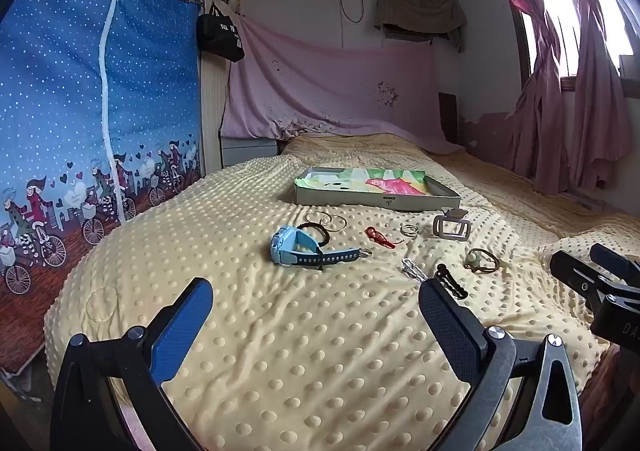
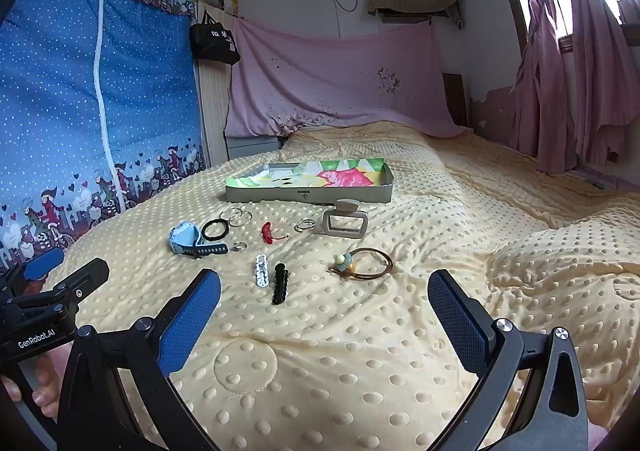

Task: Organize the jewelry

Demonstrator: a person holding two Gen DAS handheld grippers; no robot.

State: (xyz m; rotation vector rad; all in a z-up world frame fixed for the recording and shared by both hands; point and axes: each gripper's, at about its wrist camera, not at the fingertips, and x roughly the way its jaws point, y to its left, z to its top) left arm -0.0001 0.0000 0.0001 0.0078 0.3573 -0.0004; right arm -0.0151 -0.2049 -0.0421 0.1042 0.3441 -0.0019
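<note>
Both grippers' fingers spread, empty; only right view shows a hand [image 2: 38, 383].

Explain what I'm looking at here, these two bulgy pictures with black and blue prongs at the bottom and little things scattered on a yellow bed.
No robot arm here: a person holds a two-finger tool in each hand, each with a wide-angle camera looking along its fingers. One picture comes from the left tool, the other from the right tool. Each also catches its neighbour at the picture's edge.

Both tools stand wide open and hold nothing.

On the bumpy yellow blanket lie a blue watch, a black hair tie, thin hoops, a red clip, small rings, a grey claw clip, a white clip, a black clip and a brown hair tie with beads. Behind them sits a shallow box with a colourful lining, probably where the pieces go.
</note>
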